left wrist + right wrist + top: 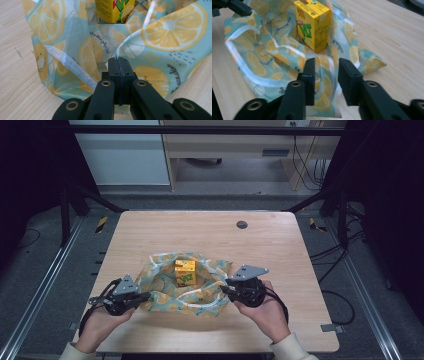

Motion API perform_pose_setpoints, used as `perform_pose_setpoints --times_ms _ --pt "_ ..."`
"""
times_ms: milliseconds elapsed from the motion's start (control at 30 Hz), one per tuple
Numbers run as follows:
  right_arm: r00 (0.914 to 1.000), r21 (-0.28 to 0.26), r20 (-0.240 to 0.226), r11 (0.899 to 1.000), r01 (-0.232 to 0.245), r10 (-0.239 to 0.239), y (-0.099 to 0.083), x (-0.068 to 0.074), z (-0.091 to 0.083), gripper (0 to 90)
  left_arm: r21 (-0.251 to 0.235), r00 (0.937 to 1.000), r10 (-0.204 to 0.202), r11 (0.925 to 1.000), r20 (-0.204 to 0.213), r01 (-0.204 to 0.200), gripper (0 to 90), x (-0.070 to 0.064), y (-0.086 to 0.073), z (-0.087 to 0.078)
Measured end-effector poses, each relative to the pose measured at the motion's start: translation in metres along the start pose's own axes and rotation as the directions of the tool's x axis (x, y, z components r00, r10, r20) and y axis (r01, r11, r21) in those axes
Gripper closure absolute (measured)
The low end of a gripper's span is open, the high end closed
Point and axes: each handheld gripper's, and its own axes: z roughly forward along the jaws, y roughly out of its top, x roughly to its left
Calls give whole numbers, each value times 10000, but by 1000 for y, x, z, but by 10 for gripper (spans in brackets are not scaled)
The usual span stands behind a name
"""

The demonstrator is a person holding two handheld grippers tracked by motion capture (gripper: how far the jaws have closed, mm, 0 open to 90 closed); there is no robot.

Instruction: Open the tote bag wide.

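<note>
A light-blue bag printed with lemon slices (182, 292) (160, 42) (257, 60) lies open on the wooden table (260, 245). A yellow juice carton (184, 272) (115, 10) (313, 25) stands upright inside it. My left gripper (148, 296) (119, 61) is shut on the bag's rim at its left side. My right gripper (223, 289) (326, 67) is open at the bag's right side, with the bag's rim between its jaws, not pinched.
A round dark grommet (242, 224) sits in the table near its far edge. Black frame bars and cables surround the table, and a desk stands on the floor beyond.
</note>
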Motion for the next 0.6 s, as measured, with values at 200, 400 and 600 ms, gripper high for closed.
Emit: perform_pose_setpoints --times_ms 200,400,600 --pt "9998 7 177 9999 134 -134 18 -4 1 576 31 10000 47 10000 6 -47 900 -1 0 1" --pt "9992 134 249 9994 309 -312 42 -11 16 542 32 10000 78 10000 27 -78 900 -2 1 1" --pt "9987 513 169 9976 473 -483 58 -16 49 472 35 10000 95 9999 8 -95 900 -1 1 1"
